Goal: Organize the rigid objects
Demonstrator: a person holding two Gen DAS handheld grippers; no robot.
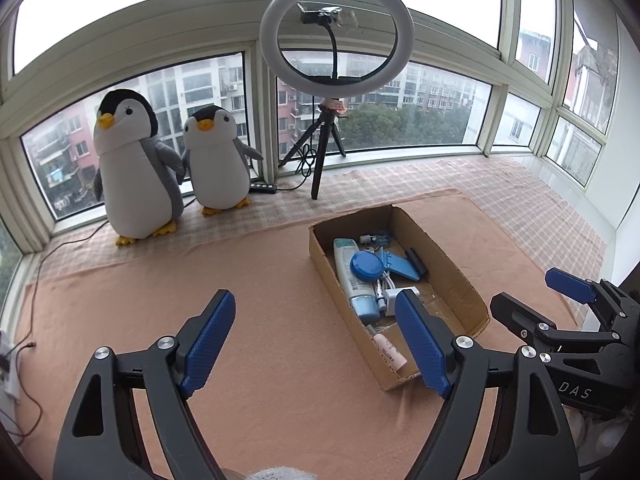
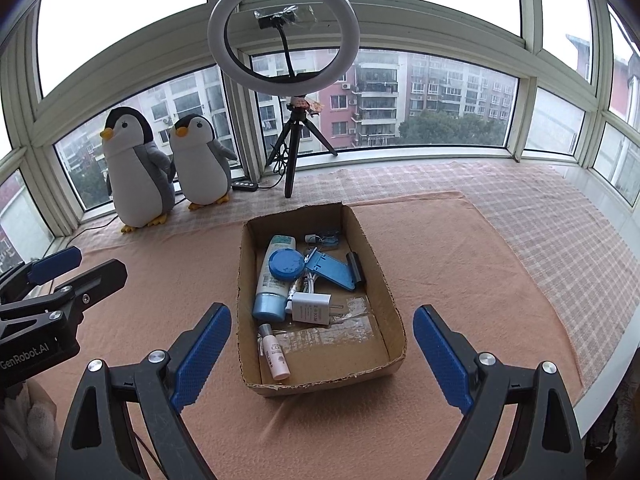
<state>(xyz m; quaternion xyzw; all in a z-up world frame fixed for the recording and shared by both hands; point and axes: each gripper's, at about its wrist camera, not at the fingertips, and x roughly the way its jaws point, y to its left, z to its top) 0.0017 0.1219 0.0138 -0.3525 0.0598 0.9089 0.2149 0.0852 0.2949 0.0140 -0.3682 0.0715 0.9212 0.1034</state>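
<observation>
A cardboard box (image 2: 384,292) (image 1: 448,268) sits on the peach cloth and holds several items. Inside lie a white-and-blue tube (image 2: 272,276) (image 1: 348,268), a round blue lid (image 2: 285,264) (image 1: 366,266), a blue phone stand (image 2: 332,270) (image 1: 402,264), a white charger plug (image 2: 310,307) (image 1: 394,294) and a small pink bottle (image 2: 274,354) (image 1: 388,350). My right gripper (image 2: 322,320) is open and empty, held just before the box's near end. My left gripper (image 1: 316,312) is open and empty, left of the box. Each gripper shows at the edge of the other's view: the right gripper (image 1: 532,296), the left gripper (image 2: 80,266).
Two plush penguins (image 1: 136,168) (image 2: 140,168) stand at the back left by the window. A ring light on a tripod (image 1: 336,36) (image 2: 284,28) stands behind the box, its cable and controller (image 1: 264,188) on the checked cloth. The ledge's edge (image 2: 612,376) runs at the right.
</observation>
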